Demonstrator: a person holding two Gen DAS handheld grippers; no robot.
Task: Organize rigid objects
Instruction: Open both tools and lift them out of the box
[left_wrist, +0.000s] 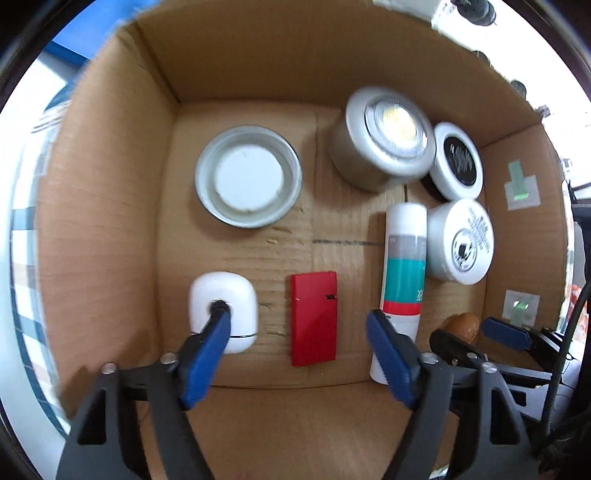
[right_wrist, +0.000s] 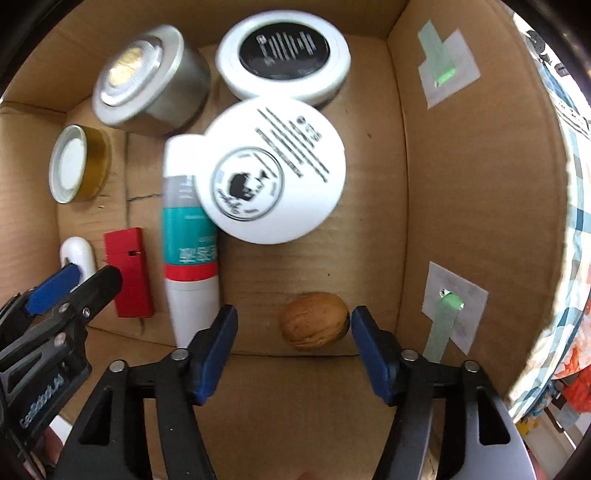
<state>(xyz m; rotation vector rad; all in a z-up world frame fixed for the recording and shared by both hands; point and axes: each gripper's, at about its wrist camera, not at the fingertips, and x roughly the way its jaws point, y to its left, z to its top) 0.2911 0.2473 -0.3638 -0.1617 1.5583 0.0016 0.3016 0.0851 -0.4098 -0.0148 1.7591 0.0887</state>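
Both grippers point down into a cardboard box (left_wrist: 103, 221). My left gripper (left_wrist: 297, 314) is open over a flat red case (left_wrist: 314, 319) that lies on the box floor between its fingers, untouched. Its left fingertip overlaps a white rounded pod (left_wrist: 221, 295). My right gripper (right_wrist: 294, 312) is open around a brown walnut (right_wrist: 316, 320) on the floor, with a gap on each side. A white, teal and red tube (right_wrist: 190, 236) lies between the case and the walnut.
At the back of the box stand a silver puck light (left_wrist: 384, 136), a white jar with a black label (right_wrist: 284, 55) and a white printed jar (right_wrist: 273, 173). A gold-sided lid (left_wrist: 248, 181) lies at back left. Green tape (right_wrist: 441, 321) marks the right wall (right_wrist: 480, 184).
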